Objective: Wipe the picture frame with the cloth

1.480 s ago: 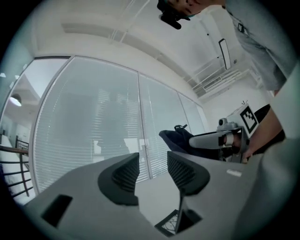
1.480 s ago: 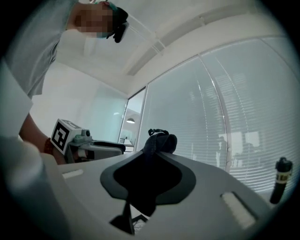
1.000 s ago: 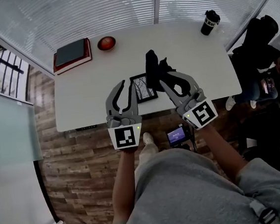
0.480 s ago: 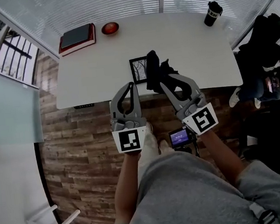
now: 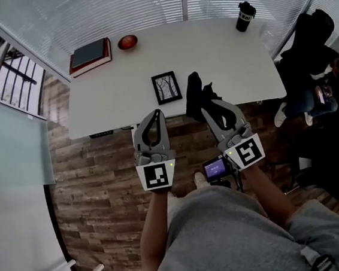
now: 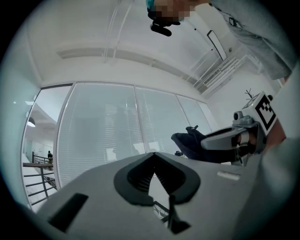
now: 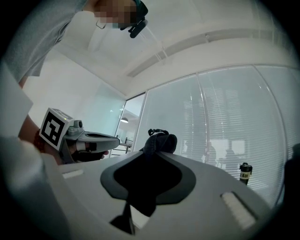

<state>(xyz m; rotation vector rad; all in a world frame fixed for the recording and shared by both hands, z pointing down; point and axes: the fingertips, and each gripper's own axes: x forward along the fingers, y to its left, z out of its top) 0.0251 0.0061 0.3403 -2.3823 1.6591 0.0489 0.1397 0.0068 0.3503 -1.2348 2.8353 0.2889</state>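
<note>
Head view: you have pulled both tongs back past the table edge. The picture frame lies flat just beyond the left tongs, untouched.

Left gripper view: jaws pinched together, empty.

Right gripper view: the right tongs clamp the cloth. Wiping looks finished.

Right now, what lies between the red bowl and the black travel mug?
Nothing: only bare white table between bowl and mug, seen in the head view.

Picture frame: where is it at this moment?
Head view: on the table near its front edge lies the picture frame, just left of the cloth held by the right gripper, ahead of the left gripper.
</note>
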